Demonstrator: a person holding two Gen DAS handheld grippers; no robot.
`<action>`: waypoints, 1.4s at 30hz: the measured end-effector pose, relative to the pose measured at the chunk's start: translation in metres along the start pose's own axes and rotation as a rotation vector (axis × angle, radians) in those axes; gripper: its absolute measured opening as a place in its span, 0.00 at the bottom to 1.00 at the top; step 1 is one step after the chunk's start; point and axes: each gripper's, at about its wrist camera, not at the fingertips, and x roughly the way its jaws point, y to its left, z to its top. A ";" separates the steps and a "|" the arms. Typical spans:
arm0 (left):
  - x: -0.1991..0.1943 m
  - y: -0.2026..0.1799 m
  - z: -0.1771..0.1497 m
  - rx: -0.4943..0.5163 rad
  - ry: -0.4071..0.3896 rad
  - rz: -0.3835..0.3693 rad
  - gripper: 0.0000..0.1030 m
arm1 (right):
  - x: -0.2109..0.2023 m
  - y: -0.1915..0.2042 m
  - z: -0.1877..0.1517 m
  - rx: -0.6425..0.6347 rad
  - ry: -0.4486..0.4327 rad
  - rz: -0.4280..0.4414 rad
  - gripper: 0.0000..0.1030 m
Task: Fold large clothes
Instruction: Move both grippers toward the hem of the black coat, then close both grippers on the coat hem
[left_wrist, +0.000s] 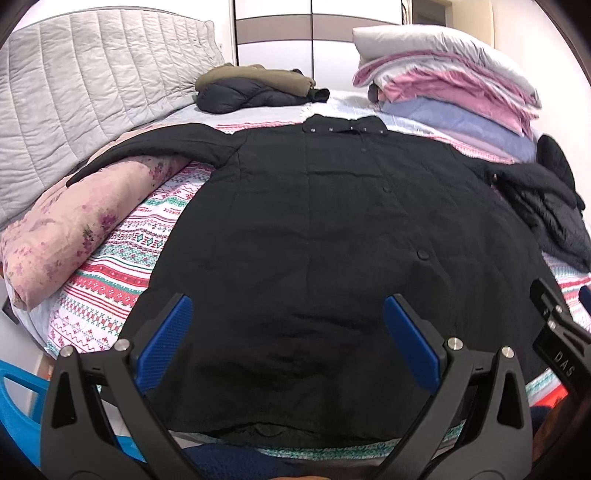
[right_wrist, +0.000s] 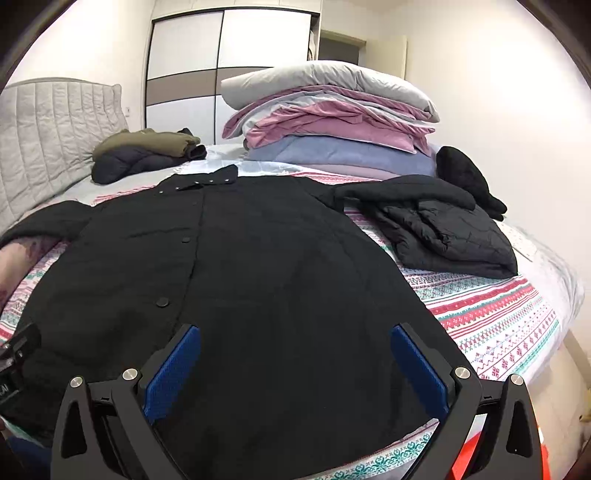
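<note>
A large black buttoned coat (left_wrist: 332, 229) lies spread flat, front up, on the patterned bed cover (left_wrist: 122, 258), collar at the far end, hem near me. It also shows in the right wrist view (right_wrist: 258, 277). Its left sleeve (left_wrist: 155, 147) drapes over a floral pillow; its right sleeve (right_wrist: 399, 192) lies over a folded black jacket. My left gripper (left_wrist: 288, 314) is open and empty above the hem. My right gripper (right_wrist: 295, 350) is open and empty above the hem's right part; its body shows in the left wrist view (left_wrist: 557, 332).
A floral pillow (left_wrist: 74, 229) lies left. A folded black quilted jacket (right_wrist: 450, 236) lies right. Stacked pink, blue and grey bedding (right_wrist: 332, 122) sits far right. Olive and navy folded jackets (left_wrist: 258, 88) lie at the far end. A grey padded headboard (left_wrist: 92, 92) is left.
</note>
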 end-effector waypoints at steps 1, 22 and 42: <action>0.000 -0.001 0.000 0.007 0.005 0.005 1.00 | 0.001 -0.001 0.000 -0.001 0.002 -0.002 1.00; 0.024 0.103 -0.012 -0.073 0.276 0.098 1.00 | 0.052 -0.127 -0.003 0.246 0.298 0.137 1.00; 0.049 0.122 -0.021 -0.121 0.437 -0.131 0.28 | 0.089 -0.193 -0.026 0.518 0.422 0.322 0.20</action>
